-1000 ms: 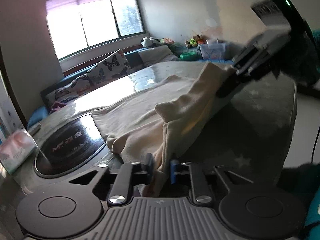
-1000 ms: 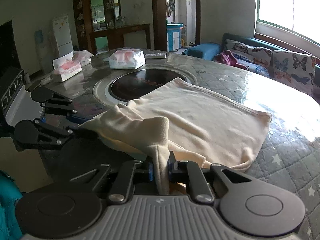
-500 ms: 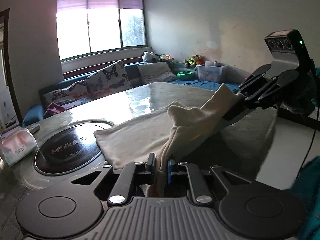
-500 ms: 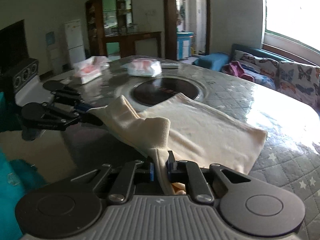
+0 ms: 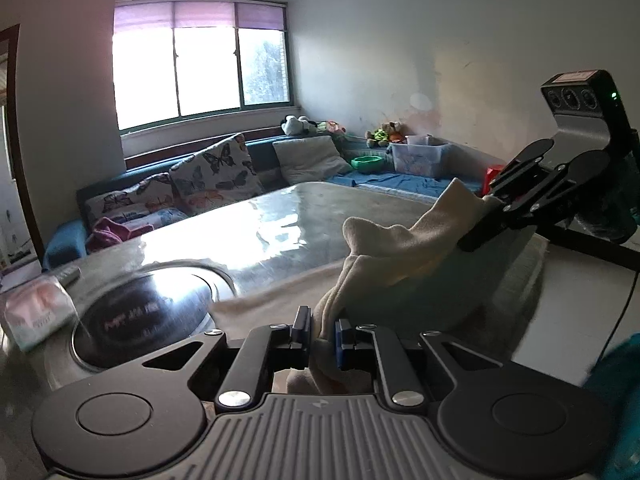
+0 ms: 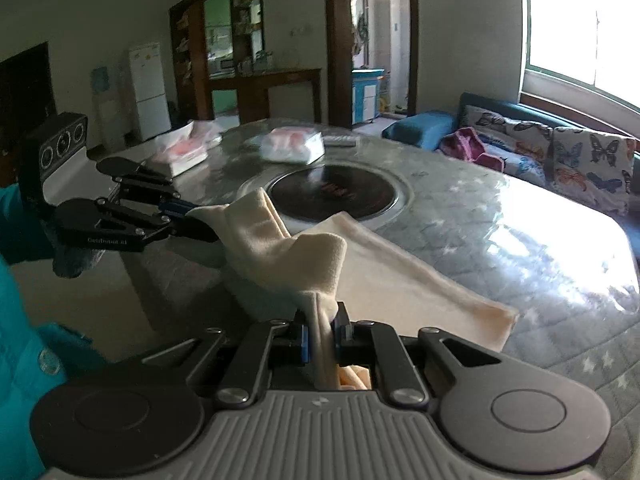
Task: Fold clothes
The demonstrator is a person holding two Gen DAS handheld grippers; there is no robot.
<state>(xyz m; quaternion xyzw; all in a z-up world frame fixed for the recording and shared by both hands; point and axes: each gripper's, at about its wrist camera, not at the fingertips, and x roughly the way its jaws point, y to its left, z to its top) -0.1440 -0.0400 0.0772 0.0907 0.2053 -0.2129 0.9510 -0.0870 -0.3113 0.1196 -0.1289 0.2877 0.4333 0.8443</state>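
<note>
Both claws risen since the earlier frame, left claw (image 5: 323, 336) and right claw (image 6: 320, 334) each clamped on cream cloth (image 6: 400, 276), near edge lifted off tabletop (image 6: 500, 220).

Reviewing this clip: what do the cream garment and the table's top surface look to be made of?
Cream garment: looks like soft fleece or brushed knit, matte and slightly fuzzy, draping in thick rounded folds where both claws pinch it. Table: seemingly a quilted, star-printed cloth under a clear glossy sheet, glass or plastic, judging by the strong window glare.
</note>
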